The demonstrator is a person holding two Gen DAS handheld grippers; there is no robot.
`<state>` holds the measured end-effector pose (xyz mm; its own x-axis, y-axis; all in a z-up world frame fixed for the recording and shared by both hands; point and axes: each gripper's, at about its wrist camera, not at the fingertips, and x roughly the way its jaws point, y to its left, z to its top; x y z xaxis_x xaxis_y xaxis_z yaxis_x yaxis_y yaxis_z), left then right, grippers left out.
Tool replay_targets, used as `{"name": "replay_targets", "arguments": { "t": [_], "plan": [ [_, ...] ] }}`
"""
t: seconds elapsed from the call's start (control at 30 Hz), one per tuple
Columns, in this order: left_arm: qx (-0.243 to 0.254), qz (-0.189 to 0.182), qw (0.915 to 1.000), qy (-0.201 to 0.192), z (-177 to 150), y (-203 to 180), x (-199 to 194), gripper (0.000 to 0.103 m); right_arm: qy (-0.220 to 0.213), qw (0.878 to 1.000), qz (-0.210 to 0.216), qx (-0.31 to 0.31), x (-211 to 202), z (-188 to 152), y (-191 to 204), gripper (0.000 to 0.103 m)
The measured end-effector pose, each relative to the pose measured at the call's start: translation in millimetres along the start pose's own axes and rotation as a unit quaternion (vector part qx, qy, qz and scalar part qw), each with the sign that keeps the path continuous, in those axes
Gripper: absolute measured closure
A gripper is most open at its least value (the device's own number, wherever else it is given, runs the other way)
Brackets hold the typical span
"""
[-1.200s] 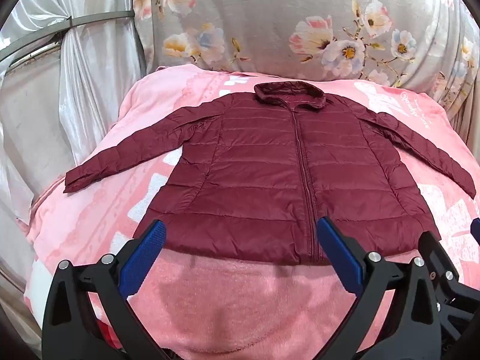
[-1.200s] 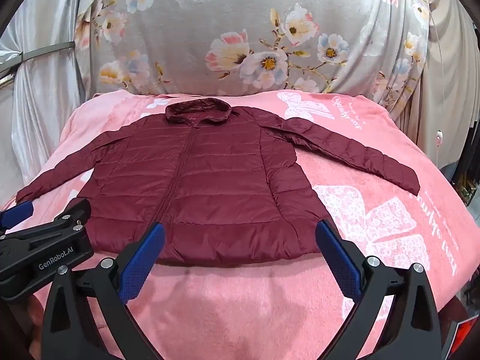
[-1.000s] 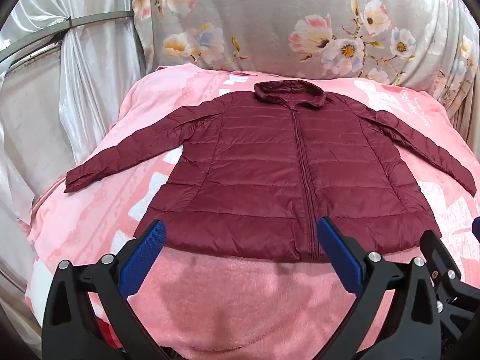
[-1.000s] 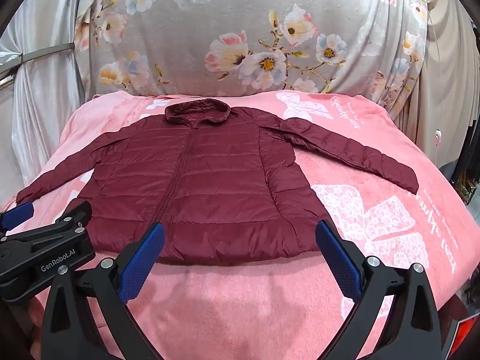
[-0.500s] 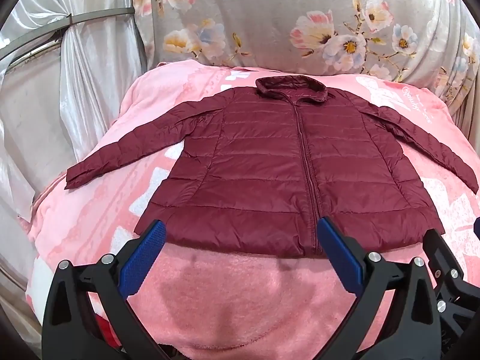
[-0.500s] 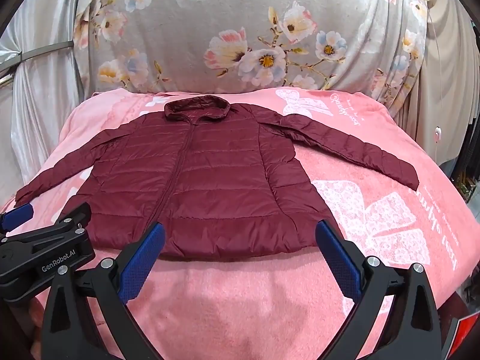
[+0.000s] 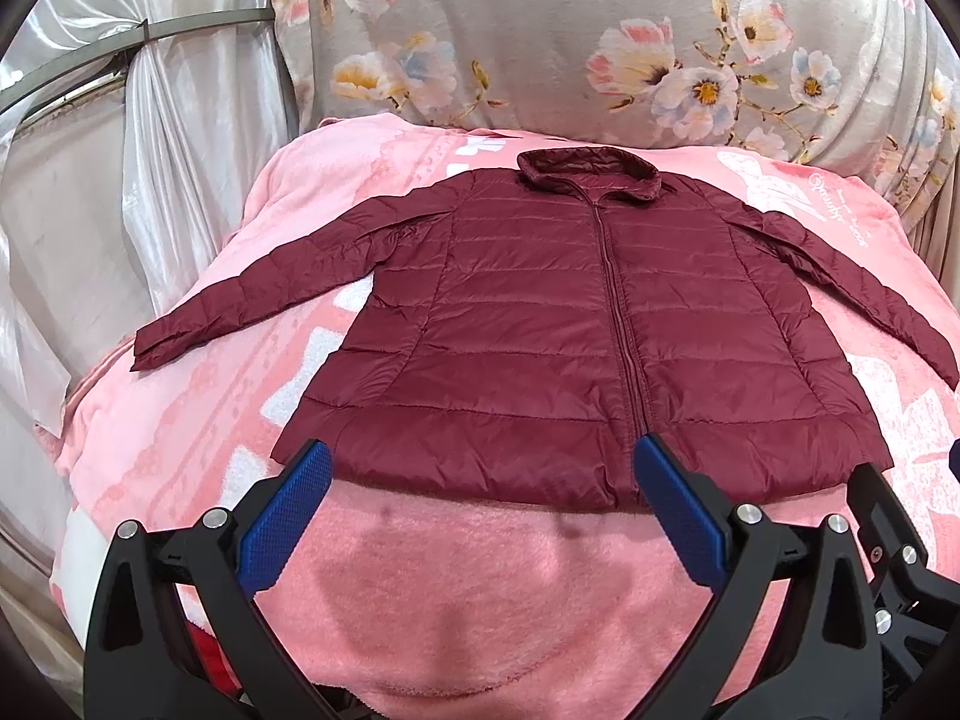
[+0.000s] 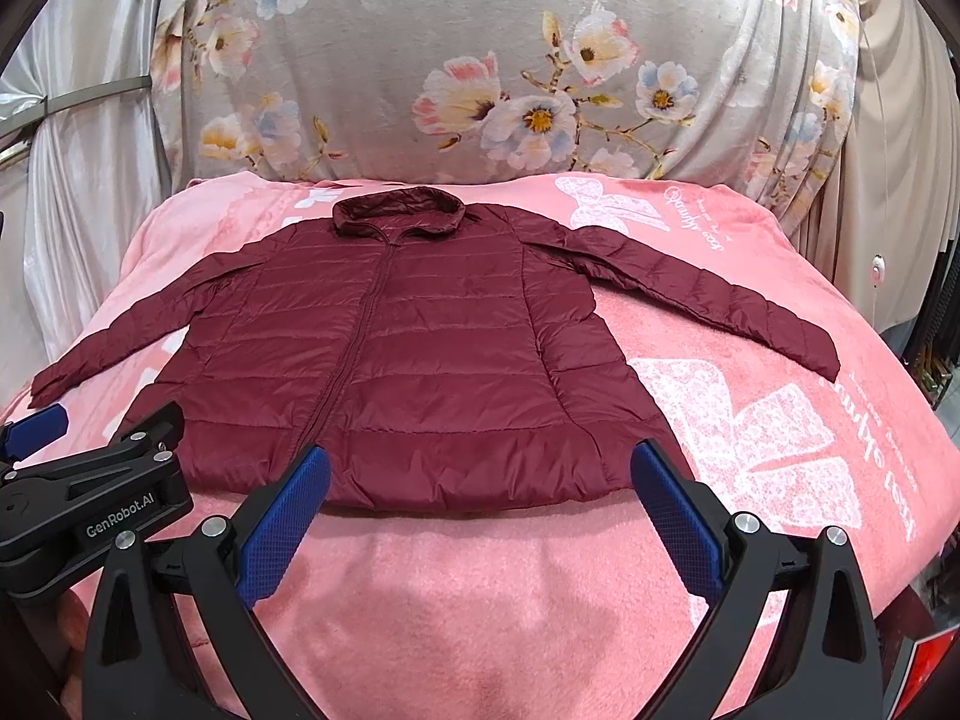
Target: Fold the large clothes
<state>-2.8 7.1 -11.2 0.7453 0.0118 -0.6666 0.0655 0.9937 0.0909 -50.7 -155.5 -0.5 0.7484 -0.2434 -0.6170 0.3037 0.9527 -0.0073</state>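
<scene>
**Jacket laid flat, folding not yet begun**

The maroon puffer jacket (image 7: pixel 588 324) lies spread front-up on the pink blanket (image 7: pixel 456 588), collar at 12 o'clock, sleeves out toward 9 and 3. The left hand-held gripper (image 7: pixel 480 504) and right hand-held gripper (image 8: pixel 480 504) hover by the hem, jaws wide, holding nothing. Likely next: grasp a sleeve cuff and fold it inward.

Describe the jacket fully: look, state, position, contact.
The jacket is dark maroon, quilted in horizontal puffy bands, with a shiny, thin padded look. It lies flat, front up, zipped closed, on the pink blanket. Its collar points away from the cameras, its hem toward them. Both sleeves are spread outward and slant toward the near side. Nothing but the blanket touches it; both tongs are open, short of the hem.
</scene>
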Motion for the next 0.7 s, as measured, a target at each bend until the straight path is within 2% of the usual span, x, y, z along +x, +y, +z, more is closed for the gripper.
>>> {"name": "replay_targets", "arguments": {
  "t": [0.7],
  "plan": [
    [-0.001,0.0,1.0,0.0,0.8,3.8,0.4,0.005,-0.001,1.0,0.001,-0.004,-4.4,0.5,4.7,0.005]
  ]
}}
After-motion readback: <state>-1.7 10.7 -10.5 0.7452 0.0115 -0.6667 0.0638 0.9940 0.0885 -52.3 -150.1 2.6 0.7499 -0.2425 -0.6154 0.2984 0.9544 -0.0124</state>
